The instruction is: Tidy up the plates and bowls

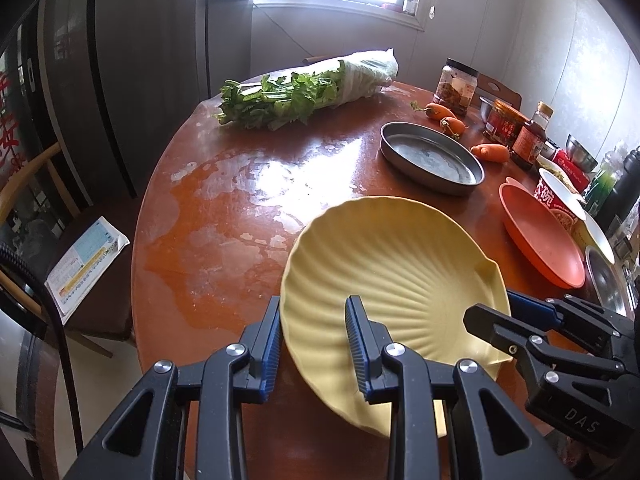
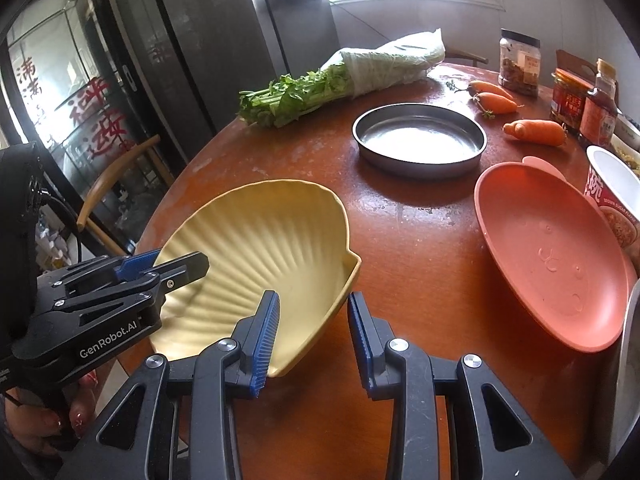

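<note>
Left wrist view: both the left claw (image 1: 316,344) and right claw (image 2: 312,336) straddle the yellow shell plate's (image 1: 392,264) rim, grip uncertain; next, probably stacking it onto the pink plate (image 2: 552,264).

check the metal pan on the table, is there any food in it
No, the round metal pan is empty, its bare shiny bottom showing, with the carrots lying outside it on the table.

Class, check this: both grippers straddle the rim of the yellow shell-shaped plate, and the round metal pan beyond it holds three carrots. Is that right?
Not quite. The metal pan is empty; the three carrots lie on the table beside it, as the right wrist view shows. The rest stands: left gripper and right gripper each straddle the yellow plate's rim.
</note>
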